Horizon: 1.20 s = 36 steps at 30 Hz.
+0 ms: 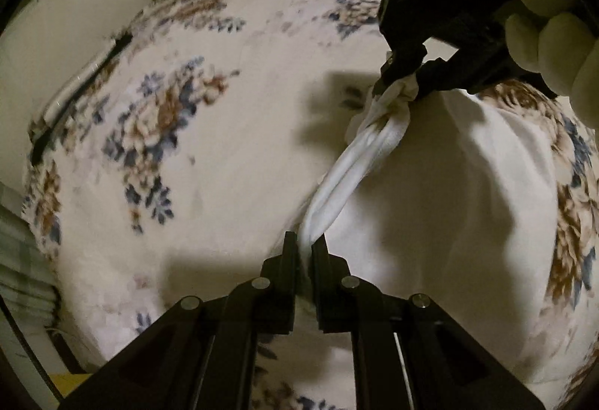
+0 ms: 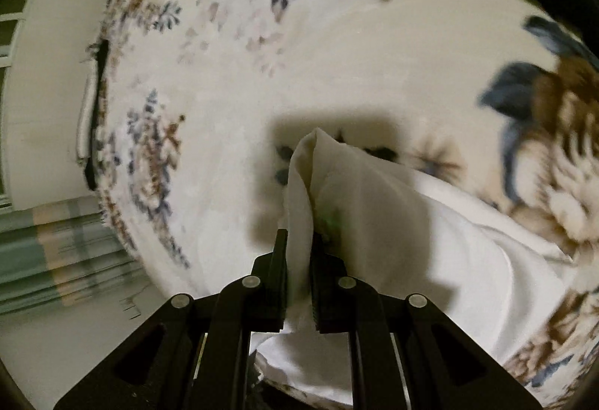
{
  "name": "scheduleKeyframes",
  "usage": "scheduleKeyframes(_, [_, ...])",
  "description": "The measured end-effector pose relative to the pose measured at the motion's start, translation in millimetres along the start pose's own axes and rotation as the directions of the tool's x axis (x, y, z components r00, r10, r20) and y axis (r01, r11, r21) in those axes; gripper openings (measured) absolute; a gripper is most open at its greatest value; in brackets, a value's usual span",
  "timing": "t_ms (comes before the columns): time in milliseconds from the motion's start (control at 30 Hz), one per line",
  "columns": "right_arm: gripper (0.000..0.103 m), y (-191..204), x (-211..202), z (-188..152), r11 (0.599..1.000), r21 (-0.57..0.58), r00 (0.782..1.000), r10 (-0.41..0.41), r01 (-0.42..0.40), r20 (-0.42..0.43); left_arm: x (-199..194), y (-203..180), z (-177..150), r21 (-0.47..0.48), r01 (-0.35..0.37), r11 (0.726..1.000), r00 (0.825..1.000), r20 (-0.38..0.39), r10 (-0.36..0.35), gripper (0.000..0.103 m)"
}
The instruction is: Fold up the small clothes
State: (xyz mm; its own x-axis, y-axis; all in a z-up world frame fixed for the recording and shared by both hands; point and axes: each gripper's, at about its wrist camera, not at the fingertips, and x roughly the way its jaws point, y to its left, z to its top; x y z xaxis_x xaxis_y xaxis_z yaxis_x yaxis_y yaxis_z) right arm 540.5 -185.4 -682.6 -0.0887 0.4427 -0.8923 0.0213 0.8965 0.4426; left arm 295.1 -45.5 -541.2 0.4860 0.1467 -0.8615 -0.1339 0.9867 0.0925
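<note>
Left gripper pinching bunched white garment; right gripper clamped on another corner, cloth stretched between, over floral blanket, left side bare.

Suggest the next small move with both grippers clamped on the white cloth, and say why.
Probably spread the two grippers apart. The left gripper and right gripper each pinch the white garment, and the edge between them is bunched into a rope above the floral blanket, so it likely needs tensioning before laying flat.
</note>
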Motion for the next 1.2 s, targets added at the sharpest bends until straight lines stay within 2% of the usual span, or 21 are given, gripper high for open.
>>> scheduleKeyframes(100, [0.013, 3, 16, 9, 0.999, 0.022, 0.999, -0.023, 0.023, -0.034, 4, 16, 0, -0.065, 0.048, 0.997, 0.998, -0.035, -0.051, 0.013])
scheduleKeyframes(167, [0.022, 7, 18, 12, 0.999, 0.032, 0.998, 0.015, -0.013, -0.063, -2, 30, -5, -0.13, 0.081, 0.988, 0.995, -0.04, -0.087, 0.019])
scheduleKeyframes(200, [0.041, 7, 18, 12, 0.999, 0.032, 0.998, 0.015, -0.013, -0.063, -5, 35, -7, -0.153, 0.084, 0.985, 0.995, -0.041, -0.091, 0.031])
scheduleKeyframes(233, [0.062, 10, 7, 9, 0.996, 0.03, 0.995, 0.083, -0.081, -0.061, -10, 44, -12, -0.198, 0.089, 0.976, 0.994, -0.042, -0.099, 0.043])
scheduleKeyframes(267, [0.072, 11, -2, 7, 0.995, 0.026, 0.994, 0.094, -0.093, -0.047, -13, 51, -14, -0.23, 0.107, 0.967, 0.992, -0.04, -0.119, 0.05])
scheduleKeyframes(300, [0.083, 10, -17, 2, 0.993, 0.024, 0.993, 0.115, -0.115, -0.016, -16, 60, -18, -0.275, 0.13, 0.953, 0.989, -0.039, -0.146, 0.065])
scheduleKeyframes(333, [0.085, 9, -27, -2, 0.992, 0.029, 0.992, 0.125, -0.125, 0.005, -19, 67, -19, -0.306, 0.133, 0.943, 0.987, -0.045, -0.153, 0.07])
scheduleKeyframes(467, [0.085, -20, -84, -32, 0.994, 0.064, 0.986, 0.074, -0.084, 0.15, -21, 83, -14, -0.377, 0.199, 0.904, 0.973, -0.031, -0.227, 0.07])
scheduleKeyframes(567, [0.085, -63, -111, -71, 0.992, 0.123, 0.975, -0.028, 0.001, 0.222, -11, 77, 3, -0.356, 0.223, 0.908, 0.966, -0.044, -0.254, 0.07])
scheduleKeyframes(700, [0.085, -128, -108, -114, 0.974, 0.226, 0.98, -0.046, 0.001, 0.192, -6, 60, 37, -0.286, 0.275, 0.918, 0.955, -0.025, -0.294, 0.07])
scheduleKeyframes(833, [0.085, -176, -81, -137, 0.951, 0.31, 0.985, -0.035, -0.019, 0.168, 1, 42, 82, -0.244, 0.386, 0.89, 0.915, -0.022, -0.403, 0.07])
scheduleKeyframes(933, [0.085, -187, -71, -142, 0.947, 0.32, 0.985, -0.034, -0.022, 0.169, 15, 18, 110, -0.151, 0.405, 0.902, 0.904, -0.079, -0.42, 0.07])
scheduleKeyframes(1000, [0.085, -196, -60, -144, 0.944, 0.328, 0.984, -0.014, -0.045, 0.175, 28, -8, 129, -0.063, 0.415, 0.908, 0.896, -0.146, -0.42, 0.07])
scheduleKeyframes(1067, [0.085, -198, -57, -144, 0.942, 0.332, 0.983, -0.004, -0.058, 0.181, 44, -30, 136, -0.016, 0.46, 0.888, 0.864, -0.225, -0.451, 0.07])
scheduleKeyframes(1133, [0.085, -199, -58, -143, 0.939, 0.335, 0.981, 0.009, -0.075, 0.192, 60, -51, 135, 0.046, 0.468, 0.883, 0.85, -0.299, -0.435, 0.068])
scheduleKeyframes(1167, [0.085, -199, -58, -143, 0.939, 0.335, 0.981, 0.009, -0.075, 0.192, 65, -61, 132, 0.094, 0.47, 0.878, 0.849, -0.319, -0.421, 0.065])
scheduleKeyframes(1200, [0.085, -201, -61, -143, 0.936, 0.339, 0.978, 0.025, -0.095, 0.206, 68, -63, 131, 0.115, 0.476, 0.872, 0.846, -0.33, -0.418, 0.052])
